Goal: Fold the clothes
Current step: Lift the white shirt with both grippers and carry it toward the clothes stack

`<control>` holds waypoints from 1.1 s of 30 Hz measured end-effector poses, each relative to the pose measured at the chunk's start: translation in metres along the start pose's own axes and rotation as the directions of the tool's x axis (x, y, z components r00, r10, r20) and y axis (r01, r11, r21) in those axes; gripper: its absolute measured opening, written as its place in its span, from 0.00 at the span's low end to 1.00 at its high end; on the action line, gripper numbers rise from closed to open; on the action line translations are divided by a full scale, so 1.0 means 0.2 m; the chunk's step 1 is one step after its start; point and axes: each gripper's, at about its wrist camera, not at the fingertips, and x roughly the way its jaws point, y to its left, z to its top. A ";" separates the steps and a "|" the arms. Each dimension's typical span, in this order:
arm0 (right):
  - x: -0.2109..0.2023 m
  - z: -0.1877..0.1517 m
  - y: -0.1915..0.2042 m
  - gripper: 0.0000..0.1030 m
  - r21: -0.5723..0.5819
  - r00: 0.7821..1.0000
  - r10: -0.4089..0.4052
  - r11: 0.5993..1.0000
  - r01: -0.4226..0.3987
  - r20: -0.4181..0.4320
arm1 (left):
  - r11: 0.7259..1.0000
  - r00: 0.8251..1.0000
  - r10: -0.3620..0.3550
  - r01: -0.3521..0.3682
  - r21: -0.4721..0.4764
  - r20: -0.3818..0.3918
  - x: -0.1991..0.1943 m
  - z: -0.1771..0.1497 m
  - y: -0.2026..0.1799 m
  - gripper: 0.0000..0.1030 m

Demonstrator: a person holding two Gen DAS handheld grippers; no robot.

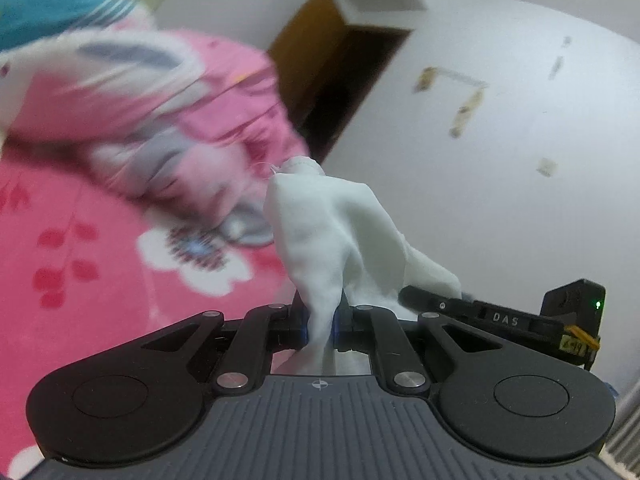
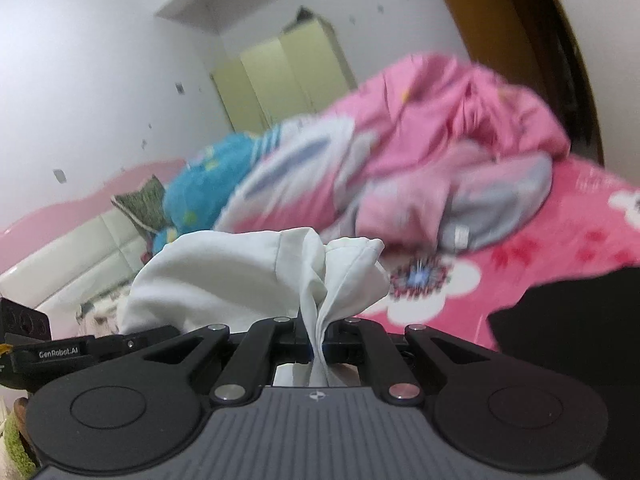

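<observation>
Both grippers pinch one white garment [image 2: 224,276] lifted above a pink flowered bed [image 1: 80,280]: the left gripper [image 1: 320,326] and the right gripper [image 2: 318,340] each clamp a bunched edge. Folding well likely calls for even tension and matched edges.

Garment [image 2: 248,280] bunched before each tool [image 2: 318,340] — heaped quilt [image 2: 420,152] behind, on the bed [image 2: 580,232].

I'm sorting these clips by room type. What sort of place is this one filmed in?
Most likely a home bedroom. A bed with a pink floral sheet and a rumpled pink quilt fills the view, a padded headboard stands behind it, and a pale wardrobe sits against the far wall.
</observation>
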 end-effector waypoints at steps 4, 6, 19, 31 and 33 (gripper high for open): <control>-0.26 0.11 0.02 0.03 -0.025 0.995 -0.027 0.999 0.030 0.093 | 0.997 0.997 -0.067 0.066 0.050 0.023 0.03 0.05 -0.22 0.08; -0.37 0.16 0.02 0.03 -0.035 0.990 -0.046 0.998 0.051 0.136 | 0.992 0.994 -0.102 0.100 0.078 0.027 0.07 0.07 -0.32 0.08; -0.91 0.39 -0.18 0.03 -0.002 0.929 -0.148 0.987 0.158 0.338 | 0.945 0.960 -0.279 0.277 0.172 -0.015 0.37 0.15 -0.81 0.08; -1.00 0.37 -0.26 0.03 0.011 0.914 -0.183 0.981 0.192 0.362 | 0.941 0.952 -0.299 0.305 0.146 -0.063 0.49 0.10 -0.87 0.08; -1.02 0.37 -0.29 0.03 0.017 0.910 -0.198 0.978 0.206 0.365 | 0.939 0.949 -0.307 0.314 0.137 -0.072 0.52 0.10 -0.89 0.08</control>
